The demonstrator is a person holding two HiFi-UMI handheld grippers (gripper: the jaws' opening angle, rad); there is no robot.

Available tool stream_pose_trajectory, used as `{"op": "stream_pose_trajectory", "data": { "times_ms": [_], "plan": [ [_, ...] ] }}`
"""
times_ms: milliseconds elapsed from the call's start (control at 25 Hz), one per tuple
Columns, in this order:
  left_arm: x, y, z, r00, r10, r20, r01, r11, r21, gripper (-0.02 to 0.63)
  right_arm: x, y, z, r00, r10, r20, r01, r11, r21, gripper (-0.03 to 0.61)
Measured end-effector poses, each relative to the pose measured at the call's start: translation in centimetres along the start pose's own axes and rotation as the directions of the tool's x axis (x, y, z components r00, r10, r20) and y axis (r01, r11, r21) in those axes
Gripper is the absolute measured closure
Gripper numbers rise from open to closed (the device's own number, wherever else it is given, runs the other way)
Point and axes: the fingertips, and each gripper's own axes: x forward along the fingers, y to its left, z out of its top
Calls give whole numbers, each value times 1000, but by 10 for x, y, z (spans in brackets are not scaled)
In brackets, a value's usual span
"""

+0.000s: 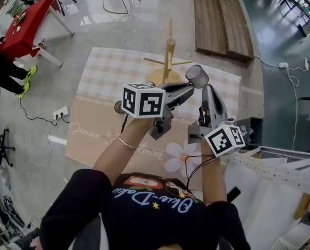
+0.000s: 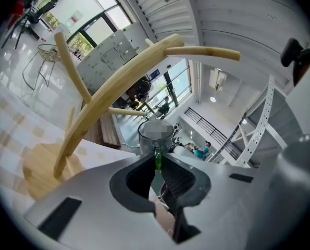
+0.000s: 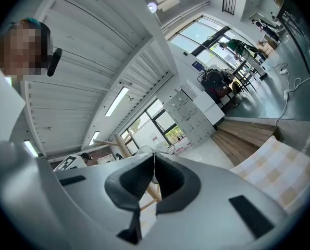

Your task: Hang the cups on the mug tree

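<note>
The left gripper (image 2: 158,159) is clamped narrowly on the green handle of a clear cup (image 1: 197,76), and the cup sticks out past the jaw tips with its rim up. In the head view the cup hangs just right of the mug tree (image 1: 169,53), close to the tip of the tree's right-hand peg. Whether cup and peg touch cannot be told there. In the left gripper view the cup sits right of the tree's trunk, with a long peg arching over it and air showing between them.

The right gripper (image 3: 153,165) has its jaws pressed together with nothing between them. It is held right of the tree and nearer the person than the cup.

The tree stands on a checked cloth (image 1: 108,72), close to the cloth's far edge. Left of the tree the cloth runs wide and bare. Beyond the tree to the right lies a strip of wooden planks (image 1: 222,20), and a red table (image 1: 24,27) stands well off to the left.
</note>
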Motion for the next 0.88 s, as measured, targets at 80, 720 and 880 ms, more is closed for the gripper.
{"op": "stream_pose_trajectory", "data": {
  "times_ms": [80,720,880],
  "plan": [
    [1,2,1,1000,1,2,-1,1000,-11,568,2,-1,-1,1000,-5,-1,5,1000,-5,568],
    [0,6,12,998,-24,50,29,995,-96,568,15,2,2,1000,-9,1,9,1000,-15,568],
    [0,6,14,997,-32,70,41,991,-124,568,17,3,3,1000,-9,2,9,1000,-19,568]
  ]
}}
